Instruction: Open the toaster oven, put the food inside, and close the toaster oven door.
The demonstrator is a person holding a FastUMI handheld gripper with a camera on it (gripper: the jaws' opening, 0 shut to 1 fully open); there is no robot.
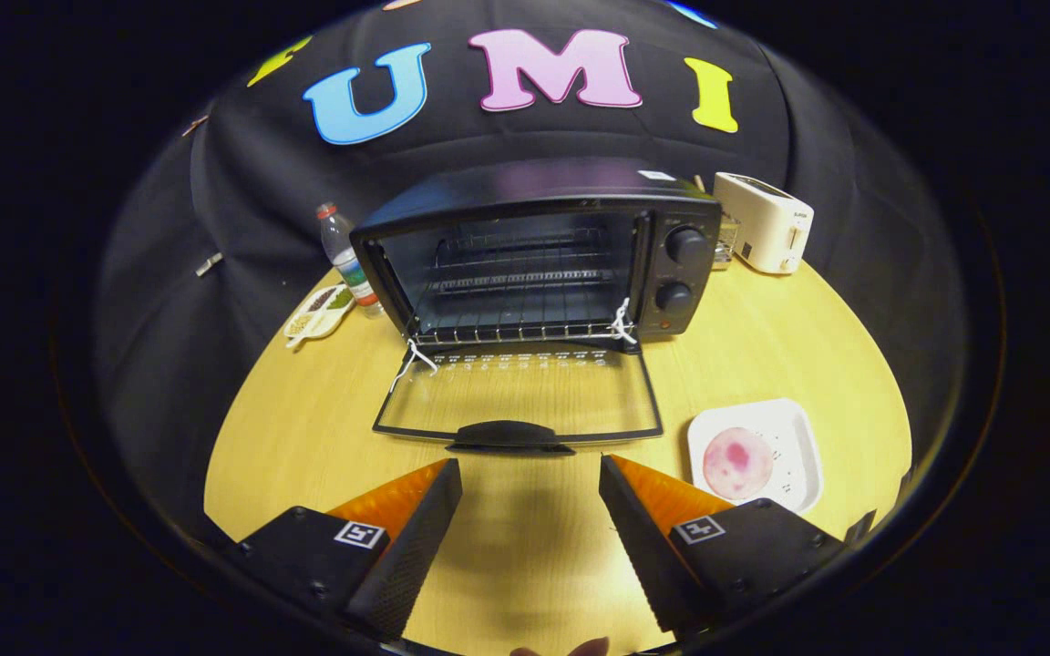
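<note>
Fisheye on the hand-held gripper (530, 469), angled down, toaster oven (539, 251) near ahead

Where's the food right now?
The food lies on the white plate, on the table right of the open oven door, beside the right finger.

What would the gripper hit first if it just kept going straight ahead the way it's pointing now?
Most likely the handle of the toaster oven's lowered door, just ahead of the open gripper. If it rides higher than it seems, it could pass over the door to the oven's rack.
</note>
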